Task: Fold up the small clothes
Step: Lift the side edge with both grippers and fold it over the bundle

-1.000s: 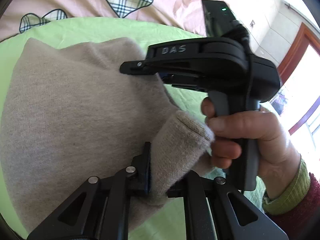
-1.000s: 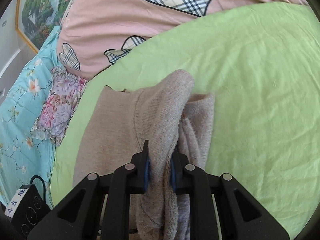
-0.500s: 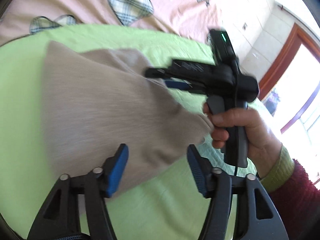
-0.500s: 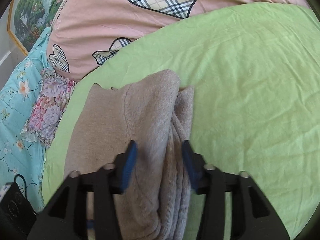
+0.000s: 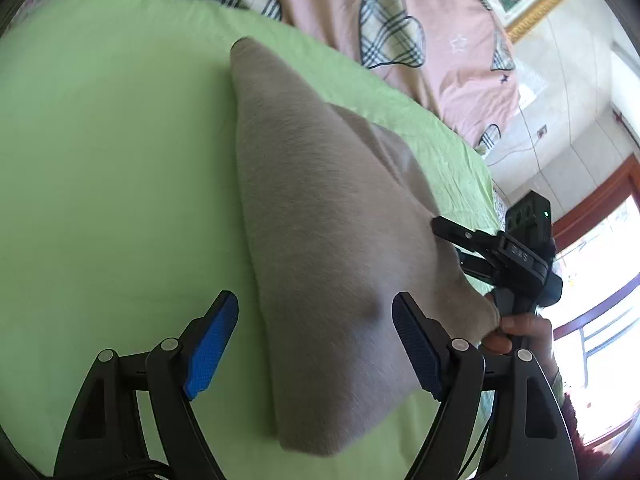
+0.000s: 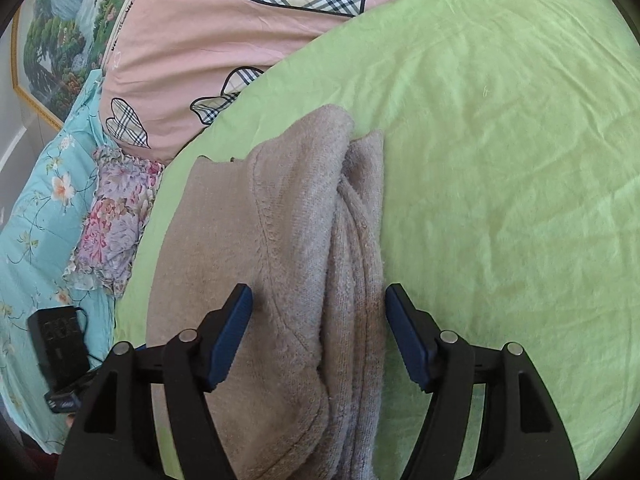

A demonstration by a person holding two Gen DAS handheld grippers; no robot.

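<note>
A beige knit garment [image 5: 328,240] lies folded into a long narrow shape on the green sheet [image 5: 112,168]. My left gripper [image 5: 316,328] hovers over its near end, jaws opening; the cloth lies between the blue pads [image 5: 210,344] but is not pinched. At the garment's right edge my right gripper [image 5: 450,240] is held by a hand [image 5: 520,330]. In the right wrist view, the right gripper [image 6: 318,304] stands open astride the garment's [image 6: 296,220] stacked, rolled folds, its pads [image 6: 404,340] apart from the cloth.
A pink quilt with plaid hearts [image 6: 208,44] lies behind the green sheet [image 6: 500,160]. Turquoise floral bedding [image 6: 36,216] and a floral cloth [image 6: 116,216] lie at the left, with a black box on a cable [image 6: 60,338]. A window and wooden frame [image 5: 592,216] are at the right.
Both grippers let go of the garment and opened. The left one pulled back and swung left, so the folded garment now lies flat on the sheet. The right one barely moved.
</note>
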